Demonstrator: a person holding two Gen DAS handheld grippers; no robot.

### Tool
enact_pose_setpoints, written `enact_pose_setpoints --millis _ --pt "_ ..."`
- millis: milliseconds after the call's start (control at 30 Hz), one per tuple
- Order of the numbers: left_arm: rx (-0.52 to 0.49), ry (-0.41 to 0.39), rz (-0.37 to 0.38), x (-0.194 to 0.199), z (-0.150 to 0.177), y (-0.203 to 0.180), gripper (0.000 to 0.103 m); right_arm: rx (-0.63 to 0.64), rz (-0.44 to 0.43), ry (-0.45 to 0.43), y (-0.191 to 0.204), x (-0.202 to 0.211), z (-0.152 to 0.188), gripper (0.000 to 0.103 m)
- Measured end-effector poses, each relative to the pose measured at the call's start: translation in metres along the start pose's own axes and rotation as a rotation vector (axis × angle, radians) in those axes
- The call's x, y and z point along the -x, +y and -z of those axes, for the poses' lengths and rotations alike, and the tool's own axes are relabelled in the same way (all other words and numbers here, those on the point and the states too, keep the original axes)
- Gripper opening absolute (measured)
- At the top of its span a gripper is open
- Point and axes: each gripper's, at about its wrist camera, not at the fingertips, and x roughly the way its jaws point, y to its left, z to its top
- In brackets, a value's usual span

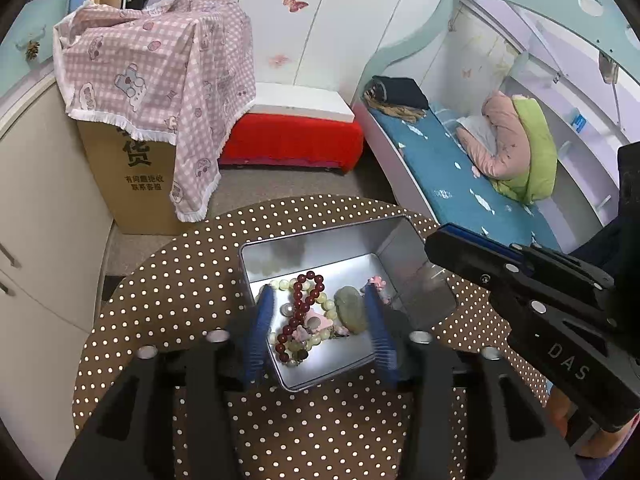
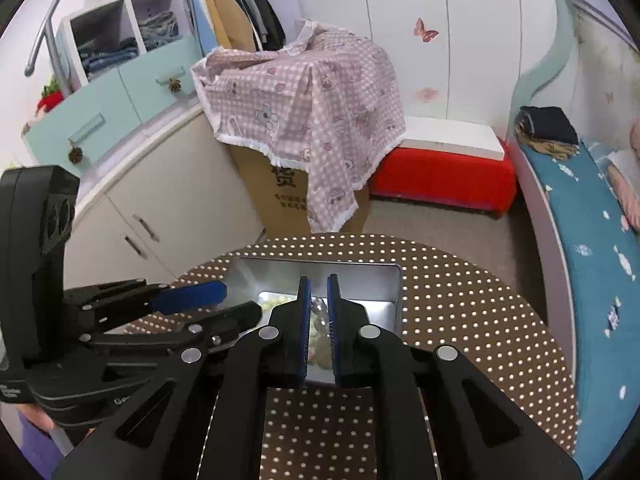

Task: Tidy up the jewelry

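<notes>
Reaching into the silver tin [image 1: 404,248] on the dotted table [image 1: 168,292], my left gripper [image 1: 320,300] stands apart over the red bead bracelet [image 1: 308,296] and green stone [image 1: 351,310]; my right gripper [image 2: 319,292], farther right, is nearly together on a small clear piece I cannot identify

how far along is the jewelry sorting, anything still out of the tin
Mostly done: the dark red bead bracelet, pale bead bracelet and green stone lie in the metal tin. The left gripper stands open over them, holding nothing. The right gripper is shut on something small and clear. No loose jewelry shows on the dotted tablecloth.
</notes>
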Motion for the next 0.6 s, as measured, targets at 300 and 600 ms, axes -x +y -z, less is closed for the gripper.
enact_pose_setpoints --millis 300,600 --pt "-0.007 -0.121 -0.092 0.043 0.012 -0.007 0.078 -0.022 0.053 -0.06 0.003 0.039 0.01 0.055" --pt "0.026 -0.244 -0.19 0.11 0.049 -0.017 0.088 -0.009 0.135 -0.165 0.019 0.116 0.053 0.072"
